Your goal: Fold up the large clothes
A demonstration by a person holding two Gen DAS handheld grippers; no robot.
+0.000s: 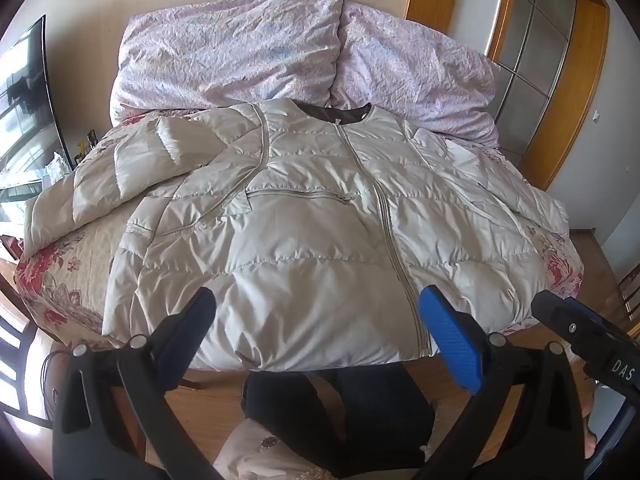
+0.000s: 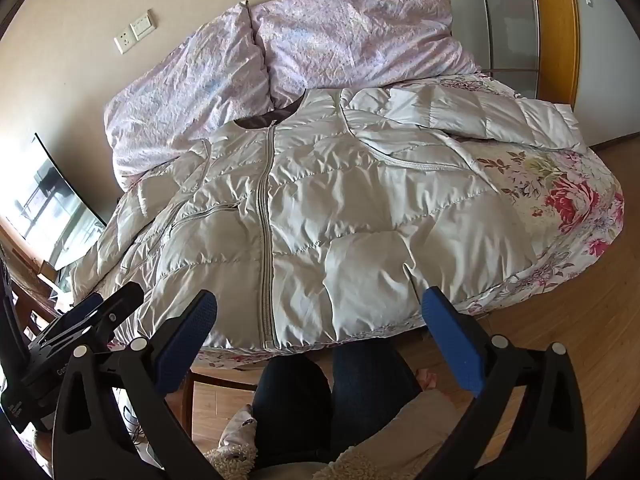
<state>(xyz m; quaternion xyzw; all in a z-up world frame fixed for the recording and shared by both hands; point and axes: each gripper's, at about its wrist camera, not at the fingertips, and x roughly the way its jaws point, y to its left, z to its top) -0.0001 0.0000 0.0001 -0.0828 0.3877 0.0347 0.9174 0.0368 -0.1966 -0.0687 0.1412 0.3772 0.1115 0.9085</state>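
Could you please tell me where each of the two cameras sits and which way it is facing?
Left wrist: on the open left gripper, at the bed's foot, facing the white puffer jacket; the person's legs and the right gripper show.
Right wrist: on the open right gripper, facing the same way from further right; legs and the left gripper show.
Shared: jacket, pillows, floral bedspread.

Puffer jacket [image 1: 304, 216] covers most of floral bedspread [image 1: 60, 276], so pattern under it is hidden. Left sleeve end hangs off bed edge (cuff out of sight). TV screen [image 1: 24, 112] cut by frame edge in left wrist view. Small stuff beside TV too tiny to tell.
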